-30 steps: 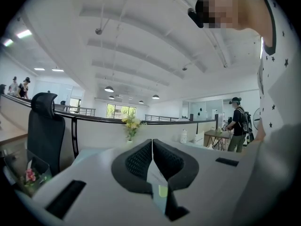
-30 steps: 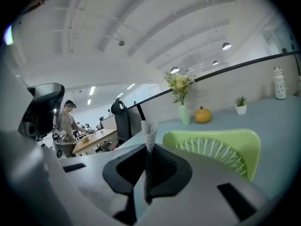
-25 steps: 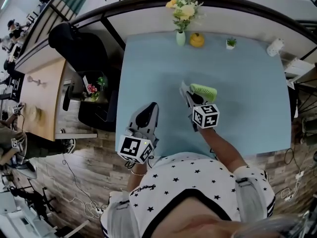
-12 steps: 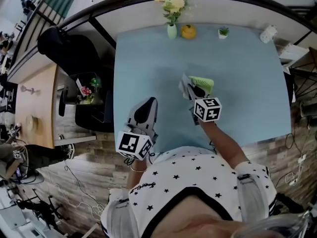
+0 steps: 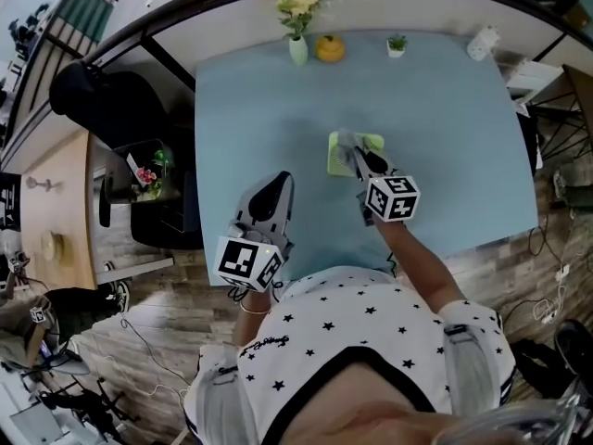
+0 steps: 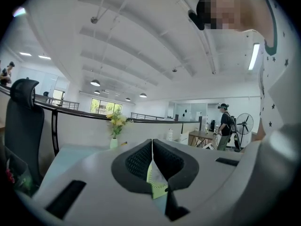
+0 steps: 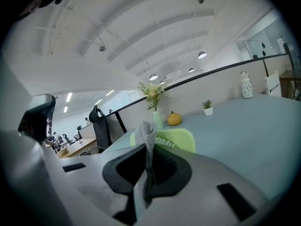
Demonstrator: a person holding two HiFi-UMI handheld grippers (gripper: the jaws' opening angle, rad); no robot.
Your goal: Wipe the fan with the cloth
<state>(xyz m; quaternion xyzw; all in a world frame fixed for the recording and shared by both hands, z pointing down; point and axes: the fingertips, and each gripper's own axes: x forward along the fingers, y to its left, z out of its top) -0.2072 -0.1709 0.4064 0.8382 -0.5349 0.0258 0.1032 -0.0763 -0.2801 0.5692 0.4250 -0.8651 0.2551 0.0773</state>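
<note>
A small lime-green fan [image 5: 371, 144] lies on the light blue table [image 5: 445, 137] near its middle. My right gripper [image 5: 352, 153] is over the fan's left part, shut on a grey cloth [image 5: 344, 141] that sticks out past its tips. In the right gripper view the cloth [image 7: 146, 164] is pinched between the jaws, with the fan [image 7: 176, 139] just beyond. My left gripper [image 5: 276, 182] hangs over the table's front left, shut and holding nothing. In the left gripper view [image 6: 152, 142] a sliver of the fan [image 6: 157, 181] shows below the closed jaws.
Along the far edge stand a vase of flowers [image 5: 296, 44], a small orange pumpkin-like ornament [image 5: 328, 49], a tiny potted plant [image 5: 397, 44] and a white object [image 5: 480, 42]. A black office chair [image 5: 102, 100] is left of the table. The person's body is at the front edge.
The right gripper with the cloth has moved from beside the fan's left edge onto the fan. The left gripper has stayed at the front left. The head view has shifted.
</note>
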